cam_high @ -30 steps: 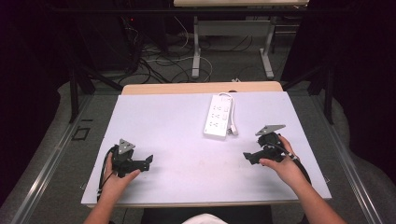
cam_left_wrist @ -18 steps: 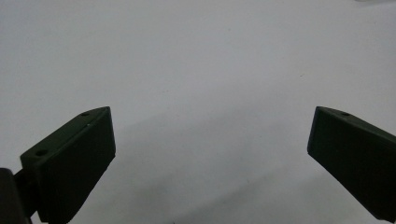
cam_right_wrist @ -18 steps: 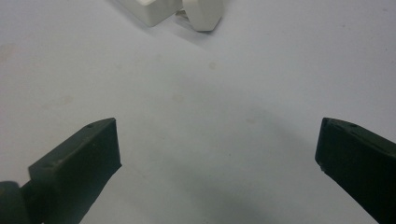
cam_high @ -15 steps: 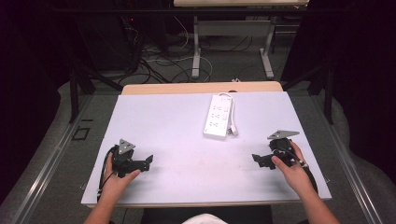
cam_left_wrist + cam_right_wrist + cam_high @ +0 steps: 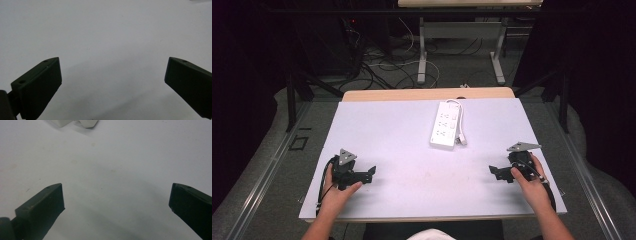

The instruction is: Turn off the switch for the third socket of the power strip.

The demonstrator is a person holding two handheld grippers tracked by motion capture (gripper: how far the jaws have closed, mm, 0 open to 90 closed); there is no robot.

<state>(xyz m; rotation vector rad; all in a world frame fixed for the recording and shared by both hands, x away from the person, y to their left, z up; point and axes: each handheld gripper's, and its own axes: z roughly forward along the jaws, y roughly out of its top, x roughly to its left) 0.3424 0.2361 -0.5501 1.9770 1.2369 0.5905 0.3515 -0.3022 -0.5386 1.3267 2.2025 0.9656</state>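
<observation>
Reaching for the power strip (image 5: 446,130) looks like the step in hand; it lies at the table's (image 5: 387,130) far middle, well apart from both grippers. Approach low and square to its long sides. Left gripper (image 5: 367,176) and right gripper (image 5: 496,173) rest near the front corners, jaws wide apart, holding nothing, pointing inward.

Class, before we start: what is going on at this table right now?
A person sits at a white table with a two-jaw gripper in each hand. The left gripper rests near the front left, the right gripper near the front right. In both gripper views the jaws stand wide apart with nothing between them. A white power strip lies with its cable toward the far middle of the table, apart from both grippers. Neither touches it.
</observation>
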